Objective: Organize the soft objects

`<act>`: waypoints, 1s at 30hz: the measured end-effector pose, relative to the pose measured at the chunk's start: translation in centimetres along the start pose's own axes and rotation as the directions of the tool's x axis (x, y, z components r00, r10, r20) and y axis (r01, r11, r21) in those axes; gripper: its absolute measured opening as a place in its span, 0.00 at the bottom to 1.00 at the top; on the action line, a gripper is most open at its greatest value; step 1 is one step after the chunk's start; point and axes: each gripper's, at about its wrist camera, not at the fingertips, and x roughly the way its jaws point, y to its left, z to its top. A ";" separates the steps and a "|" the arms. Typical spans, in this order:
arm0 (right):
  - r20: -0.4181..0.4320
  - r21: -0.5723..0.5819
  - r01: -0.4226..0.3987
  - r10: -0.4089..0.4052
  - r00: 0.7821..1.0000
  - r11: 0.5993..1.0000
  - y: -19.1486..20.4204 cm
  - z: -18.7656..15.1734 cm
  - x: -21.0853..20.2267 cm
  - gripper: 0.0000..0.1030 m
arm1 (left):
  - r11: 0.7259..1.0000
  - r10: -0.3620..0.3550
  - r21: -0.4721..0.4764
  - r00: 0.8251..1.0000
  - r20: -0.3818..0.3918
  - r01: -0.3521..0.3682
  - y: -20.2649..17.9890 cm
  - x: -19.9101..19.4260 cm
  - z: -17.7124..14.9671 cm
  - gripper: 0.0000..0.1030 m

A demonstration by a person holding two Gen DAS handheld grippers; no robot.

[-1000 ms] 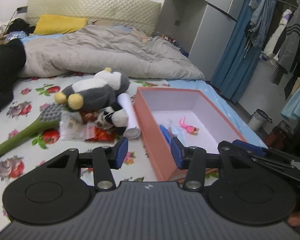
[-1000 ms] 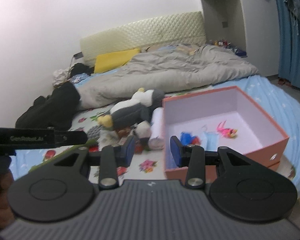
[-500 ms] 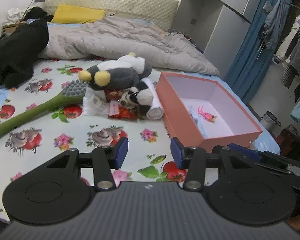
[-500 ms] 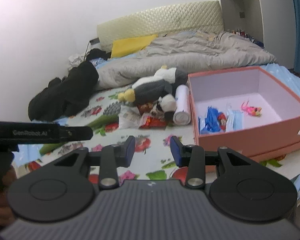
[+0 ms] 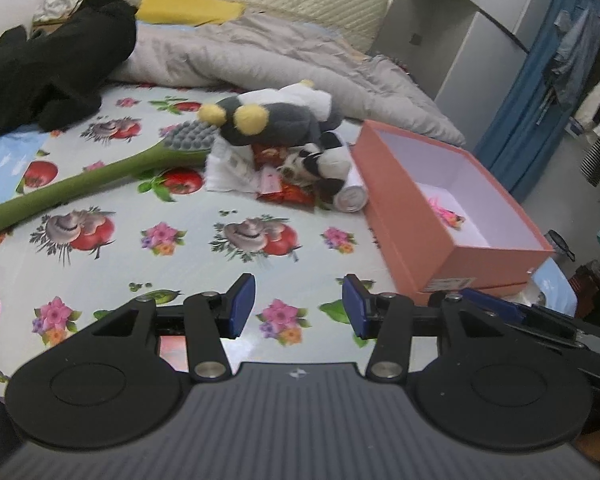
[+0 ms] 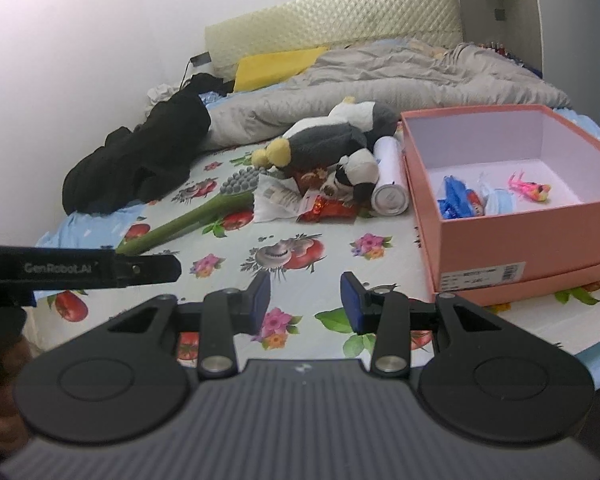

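left wrist view shows your left gripper [image 5: 298, 306] spread wide and empty above the floral bed sheet [image 5: 188, 240]; your right gripper [image 6: 305, 302] is likewise wide and empty. the grey plush toy [image 6: 332, 140] lies on a wrapper pile just beside the pink box [image 6: 512, 236]

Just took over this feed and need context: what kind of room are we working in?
Most likely a bedroom: a bed with a padded headboard, a rumpled grey duvet, and clothes hanging to one side.
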 end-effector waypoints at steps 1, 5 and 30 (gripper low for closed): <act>-0.005 0.000 -0.002 0.002 1.000 1.000 0.1 0.0 0.5 0.40 | 1.000 0.009 -0.003 1.000 -0.005 -0.009 0.4 0.6 0.1 0.53; -0.025 -0.010 -0.007 0.006 1.000 1.000 0.0 -0.1 2.7 0.40 | 0.999 0.030 -0.022 0.999 -0.014 -0.030 1.9 2.7 0.6 0.53; -0.104 -0.125 0.043 -0.056 0.993 0.991 -2.5 3.6 19.9 0.40 | 0.982 0.007 -0.191 0.999 -0.035 -0.014 6.7 21.0 7.4 0.53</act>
